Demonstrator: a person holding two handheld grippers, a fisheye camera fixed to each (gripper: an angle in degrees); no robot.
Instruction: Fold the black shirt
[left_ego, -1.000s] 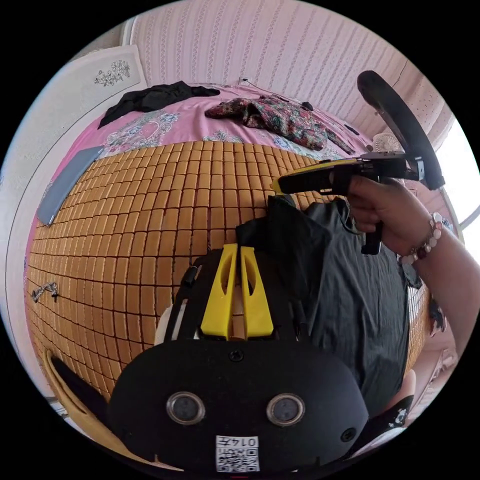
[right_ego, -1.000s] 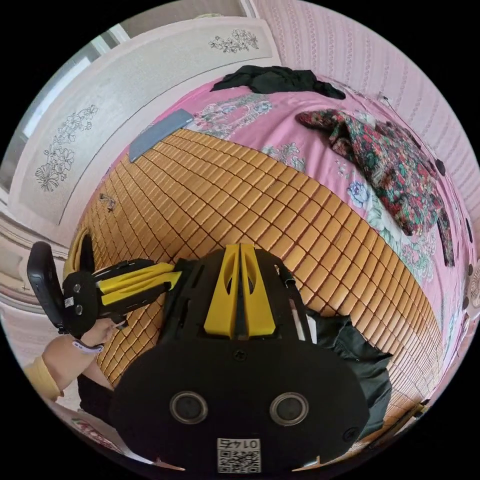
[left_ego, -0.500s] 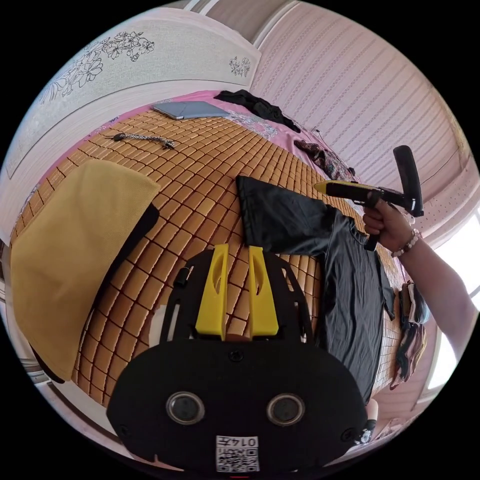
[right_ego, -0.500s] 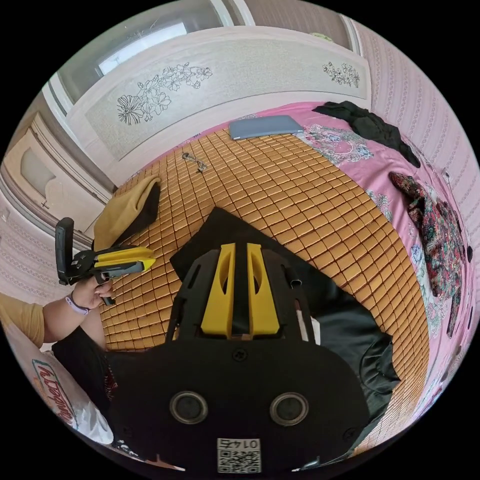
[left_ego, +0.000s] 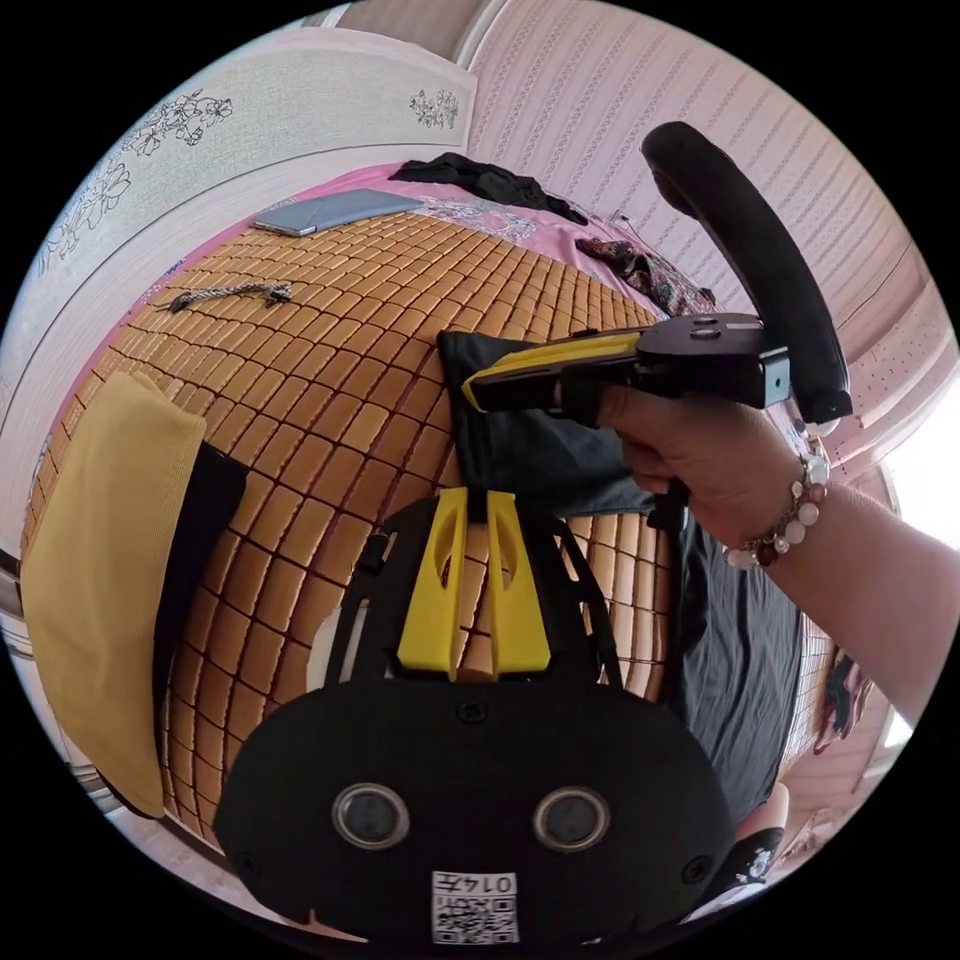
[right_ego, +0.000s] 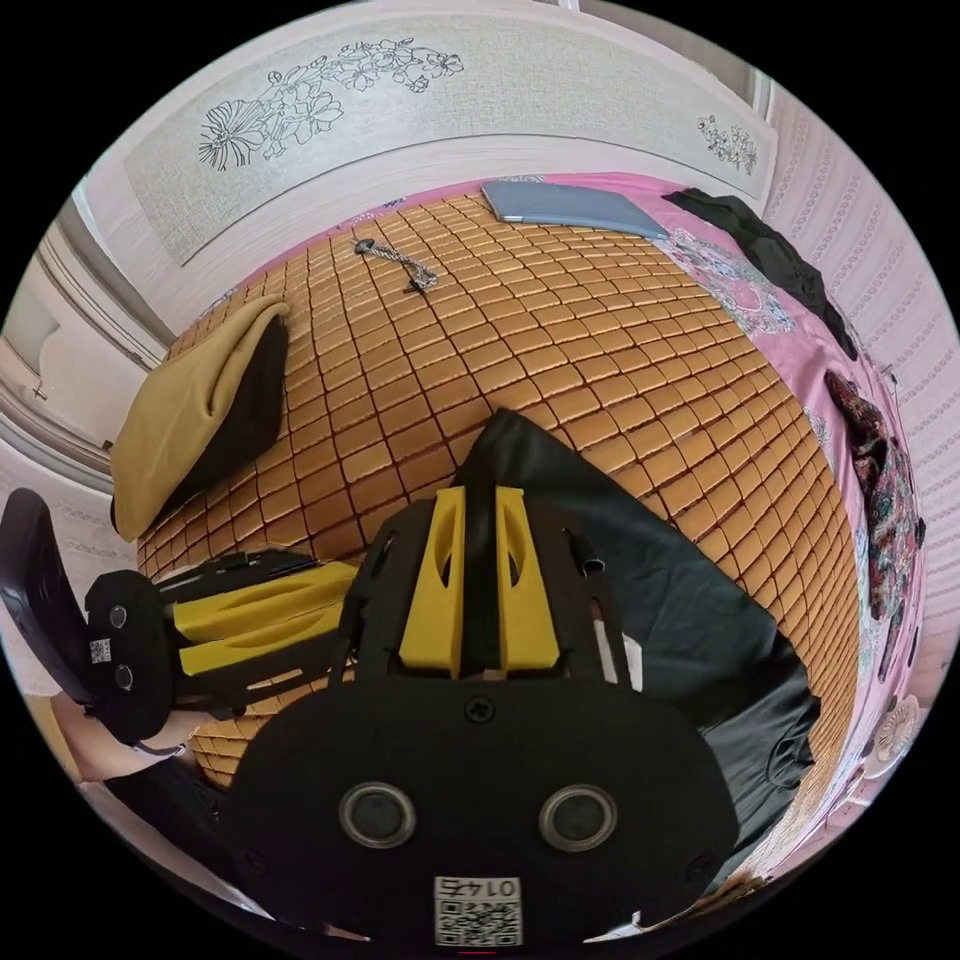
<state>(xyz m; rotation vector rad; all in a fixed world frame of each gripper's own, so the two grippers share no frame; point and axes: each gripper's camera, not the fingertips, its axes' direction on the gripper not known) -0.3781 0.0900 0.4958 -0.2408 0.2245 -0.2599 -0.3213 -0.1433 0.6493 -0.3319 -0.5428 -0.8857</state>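
Observation:
The black shirt (left_ego: 540, 455) lies on the bamboo mat (left_ego: 330, 330), one sleeve spread sideways and the body (left_ego: 740, 650) running toward the bed's edge. My left gripper (left_ego: 477, 495) has its yellow jaws a narrow gap apart, tips at the sleeve's near hem. The right gripper (left_ego: 475, 392), held by a hand (left_ego: 700, 450), hovers just over the same sleeve. In the right gripper view the right gripper (right_ego: 480, 492) is open above the shirt (right_ego: 640, 560), black cloth showing through the gap. The left gripper (right_ego: 342, 610) sits close beside it on the left.
A tan cushion (left_ego: 100, 560) (right_ego: 190, 400) rests at the mat's edge. A grey flat pad (left_ego: 335, 210) and a short cord (left_ego: 230, 293) lie near the headboard. Another black garment (left_ego: 490, 180) and a floral one (left_ego: 650, 275) lie on the pink sheet.
Both grippers, shut a second ago, have opened. The right gripper has since come in close over the spread sleeve, and my left jaws have narrowed at its hem.

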